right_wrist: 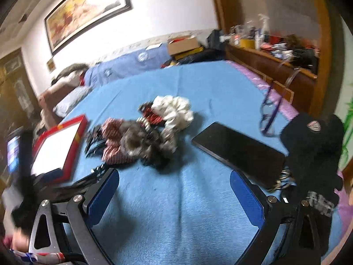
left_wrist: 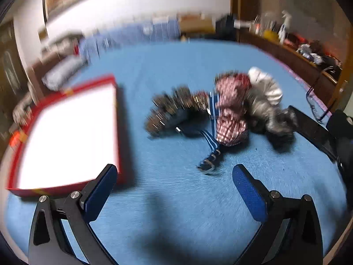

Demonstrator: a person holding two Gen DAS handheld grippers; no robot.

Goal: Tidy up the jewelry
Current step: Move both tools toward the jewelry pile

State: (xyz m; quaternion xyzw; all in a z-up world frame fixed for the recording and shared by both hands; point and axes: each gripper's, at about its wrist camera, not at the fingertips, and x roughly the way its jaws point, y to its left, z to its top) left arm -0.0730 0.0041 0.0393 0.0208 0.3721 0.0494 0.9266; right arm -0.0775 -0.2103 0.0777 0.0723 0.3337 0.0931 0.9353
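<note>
Left gripper (left_wrist: 174, 190): fingers spread wide, nothing between them, poised above the blue cloth (left_wrist: 167, 70). Blue pads (left_wrist: 100, 191) face inward.

Right gripper (right_wrist: 174, 195): likewise spread and empty, over bare cloth nearer the person.

Watch strap (left_wrist: 210, 150): blue with white stripes and a metal buckle — closest item ahead of the left gripper, trailing out of the heap.

Heap of accessories (left_wrist: 220, 106): a red-and-white checked scrunchie (left_wrist: 231, 119), a white scrunchie (right_wrist: 174, 108), a grey furry one (right_wrist: 134, 141) and a dark toothed comb or clip (left_wrist: 172, 110), all touching and partly overlapping. Motion blur hides finer detail.

Red box (left_wrist: 117, 130): shallow, white inside, nothing visible in it, to the left of the heap and apart from it. Probably the destination.

Black tablet (right_wrist: 238, 148): flat on the cloth, right of the heap, with purple glasses (right_wrist: 268, 114) beyond it and a black cap (right_wrist: 311, 137) at its far end.

Risks, as judged: the items are tangled, so closing on the strap may drag a scrunchie or the clip along; the thin strap lies flat and could slip from the pads; a low approach may pinch the cloth instead — blur suggests fast movement, which makes such a miss likelier.
</note>
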